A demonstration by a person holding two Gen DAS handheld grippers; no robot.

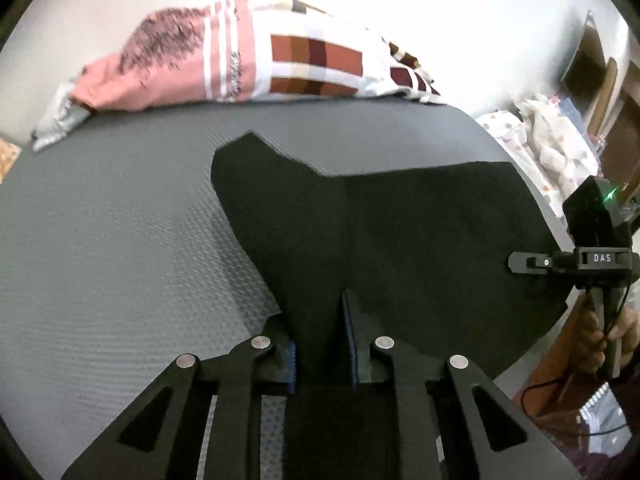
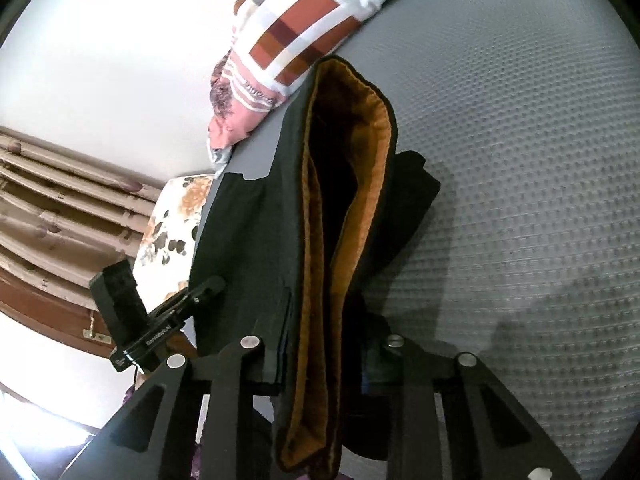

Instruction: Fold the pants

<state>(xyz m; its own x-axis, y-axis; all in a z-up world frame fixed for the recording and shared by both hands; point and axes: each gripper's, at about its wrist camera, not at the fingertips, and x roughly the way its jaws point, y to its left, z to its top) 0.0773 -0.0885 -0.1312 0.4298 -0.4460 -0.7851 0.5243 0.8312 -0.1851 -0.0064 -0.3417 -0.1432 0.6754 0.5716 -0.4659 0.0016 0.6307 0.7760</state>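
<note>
Black pants (image 1: 392, 236) lie spread on a grey textured mat (image 1: 120, 220). My left gripper (image 1: 322, 344) is shut on a raised fold of the pants at the near edge. In the right wrist view the pants (image 2: 248, 240) show an orange lining (image 2: 320, 264) at the open waistband. My right gripper (image 2: 320, 360) is shut on that waistband and holds it up off the mat (image 2: 520, 160). The right gripper also shows in the left wrist view (image 1: 520, 262) at the pants' right edge. The left gripper shows in the right wrist view (image 2: 212, 284) at the pants' left edge.
A pink and checked pile of clothes (image 1: 248, 52) lies at the far edge of the mat, also in the right wrist view (image 2: 280, 40). A pale patterned cloth (image 1: 548, 144) lies off the mat's right. A floral cushion (image 2: 172, 228) and wooden furniture (image 2: 60, 200) stand beyond the left edge.
</note>
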